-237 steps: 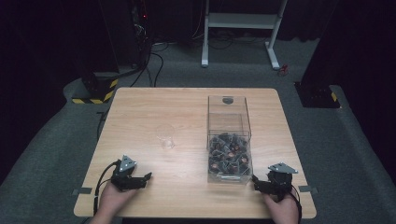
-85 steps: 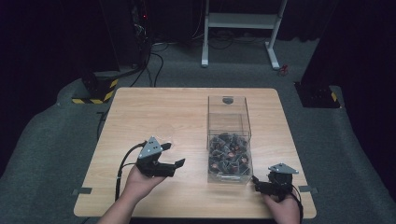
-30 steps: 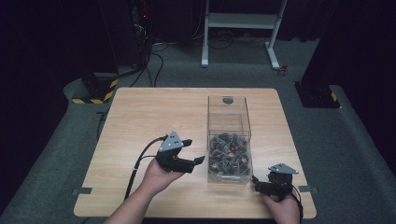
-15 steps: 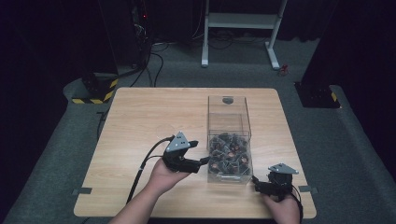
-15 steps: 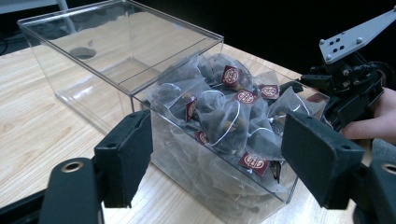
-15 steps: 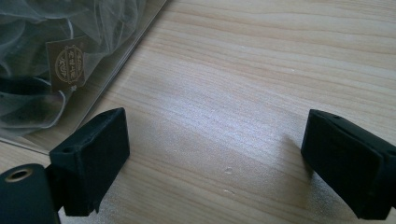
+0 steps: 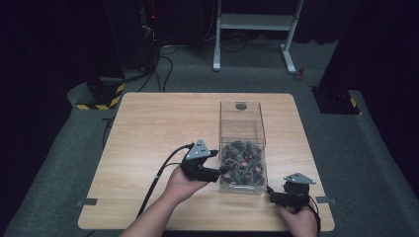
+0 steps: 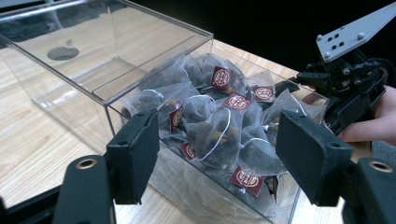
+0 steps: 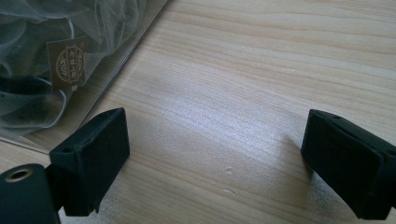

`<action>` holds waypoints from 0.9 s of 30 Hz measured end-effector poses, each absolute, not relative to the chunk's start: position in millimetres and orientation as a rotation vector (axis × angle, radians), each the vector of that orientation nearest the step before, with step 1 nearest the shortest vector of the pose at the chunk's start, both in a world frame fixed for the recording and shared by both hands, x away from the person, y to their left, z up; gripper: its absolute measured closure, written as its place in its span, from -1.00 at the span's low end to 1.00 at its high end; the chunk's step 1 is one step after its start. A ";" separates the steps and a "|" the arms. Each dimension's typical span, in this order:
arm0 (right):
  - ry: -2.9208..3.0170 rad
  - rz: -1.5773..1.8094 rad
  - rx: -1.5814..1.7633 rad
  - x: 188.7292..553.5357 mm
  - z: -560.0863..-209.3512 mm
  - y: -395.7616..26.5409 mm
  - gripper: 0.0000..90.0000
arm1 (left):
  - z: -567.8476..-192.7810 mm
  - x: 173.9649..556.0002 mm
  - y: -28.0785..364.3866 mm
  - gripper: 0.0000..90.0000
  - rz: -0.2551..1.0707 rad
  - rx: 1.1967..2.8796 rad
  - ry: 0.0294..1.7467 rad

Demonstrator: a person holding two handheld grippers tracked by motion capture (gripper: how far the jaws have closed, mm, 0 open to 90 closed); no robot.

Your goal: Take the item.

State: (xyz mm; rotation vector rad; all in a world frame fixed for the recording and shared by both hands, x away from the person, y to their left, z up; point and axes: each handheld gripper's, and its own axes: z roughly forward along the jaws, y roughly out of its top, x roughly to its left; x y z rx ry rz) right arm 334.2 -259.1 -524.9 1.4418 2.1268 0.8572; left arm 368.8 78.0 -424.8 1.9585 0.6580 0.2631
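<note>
The left gripper [image 7: 221, 173], jaws apart and just narrowing with nothing between them, reaches over the clear box [image 7: 242, 148] of tea bags [image 8: 219, 126]; several bags may snag together or the box may slide. The right gripper [image 7: 271, 194] rests open on the wooden table [image 7: 148, 128], grey carpet around it.

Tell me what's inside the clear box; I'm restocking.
The clear box holds a pile of pyramid tea bags with dark red tags, heaped at its near end. Bags lower in the pile are covered.
</note>
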 end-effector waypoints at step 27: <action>2.128 0.858 1.440 334.1 -524.9 -259.1 -0.83 | -437.7 378.2 57.9 0.47 0.265 1.978 0.643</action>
